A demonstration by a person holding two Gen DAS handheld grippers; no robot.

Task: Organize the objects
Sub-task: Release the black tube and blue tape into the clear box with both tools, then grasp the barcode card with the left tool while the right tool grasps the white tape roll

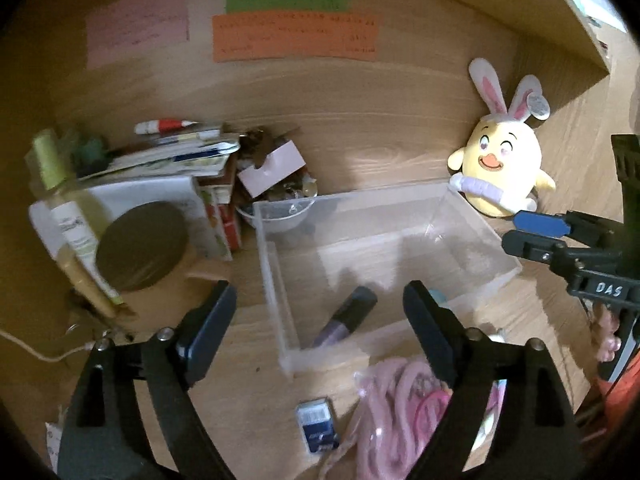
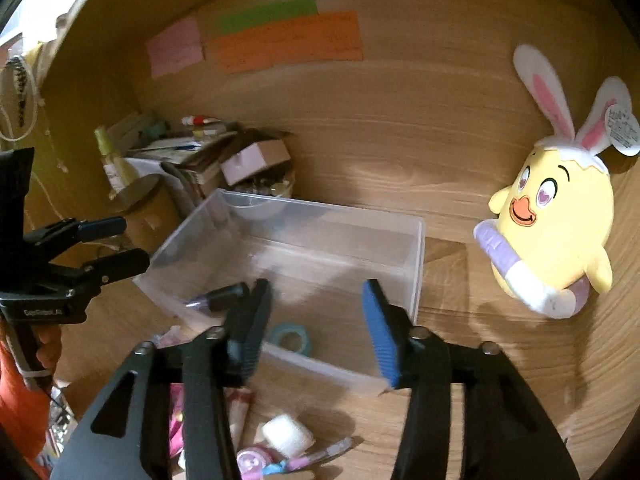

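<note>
A clear plastic box [image 1: 472,220] [image 2: 320,216] stands on the wooden desk. Inside it lie a purple tube with a black cap [image 1: 348,316] [image 2: 218,296] and a teal tape roll [image 2: 290,338]. My left gripper [image 1: 320,296] hovers open over the box's near left corner, above the tube, with nothing between its fingers. My right gripper [image 2: 316,286] is open above the box's near side, over the tape roll, and holds nothing. In the left wrist view the right gripper [image 1: 512,230] reaches in from the right.
A yellow chick plush [image 1: 500,164] [image 2: 556,220] leans on the back wall at right. Books, a bottle [image 1: 76,224], a round lid and a bowl crowd the left. A pink bag [image 1: 396,412], a blue packet [image 1: 318,426] and a white roll [image 2: 288,432] lie near the front.
</note>
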